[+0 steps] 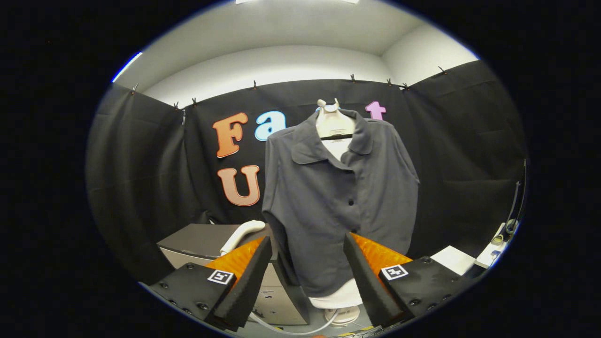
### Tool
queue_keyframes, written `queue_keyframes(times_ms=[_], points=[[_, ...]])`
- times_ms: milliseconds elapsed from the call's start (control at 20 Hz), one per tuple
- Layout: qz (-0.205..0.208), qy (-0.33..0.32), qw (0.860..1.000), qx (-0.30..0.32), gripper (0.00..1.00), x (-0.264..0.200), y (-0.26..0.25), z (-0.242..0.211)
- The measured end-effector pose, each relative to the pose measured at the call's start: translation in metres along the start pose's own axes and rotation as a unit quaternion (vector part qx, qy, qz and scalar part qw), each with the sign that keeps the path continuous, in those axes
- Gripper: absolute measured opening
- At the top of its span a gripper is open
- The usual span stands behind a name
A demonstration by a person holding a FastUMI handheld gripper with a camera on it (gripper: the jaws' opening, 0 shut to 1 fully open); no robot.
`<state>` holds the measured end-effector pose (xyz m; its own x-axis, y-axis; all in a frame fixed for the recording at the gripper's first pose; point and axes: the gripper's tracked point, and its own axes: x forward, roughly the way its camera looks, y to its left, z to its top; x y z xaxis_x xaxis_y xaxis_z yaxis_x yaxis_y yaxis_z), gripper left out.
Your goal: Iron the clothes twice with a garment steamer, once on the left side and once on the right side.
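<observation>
- The tool (307, 267) is held open, with nothing gripped.
- A grey shirt (338, 202) is hung on a mannequin beyond the fingers.
- A white steamer handle (242, 234) is seen at the left.

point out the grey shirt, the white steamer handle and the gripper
dark grey button-up shirt (324, 197), gripper view, on its chest panel
white curved steamer handle (242, 233), gripper view, on its mid curve
gripper (307, 281), gripper view, midway between its open fingers

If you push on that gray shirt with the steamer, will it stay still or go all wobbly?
Probably wobbly. The gray shirt looks like thin, floppy cloth, so it should dent and crease. It hangs on a white torso form, which may back it a little. The hand-held gripper is open, holding nothing.
</observation>
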<state>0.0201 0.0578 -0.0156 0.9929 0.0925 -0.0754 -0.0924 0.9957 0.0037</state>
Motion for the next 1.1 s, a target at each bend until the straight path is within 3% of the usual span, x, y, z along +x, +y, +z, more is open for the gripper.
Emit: queue_keyframes(times_ms=[350, 650, 1100], points=[[0.061, 0.024, 0.998, 0.013, 0.98, 0.045, 0.073, 0.004], [0.097, 0.054, 0.994, -0.015, 0.99, 0.092, 0.14, -0.007], [0.091, 0.107, 0.989, -0.047, 0.98, 0.192, 0.207, -0.05]])
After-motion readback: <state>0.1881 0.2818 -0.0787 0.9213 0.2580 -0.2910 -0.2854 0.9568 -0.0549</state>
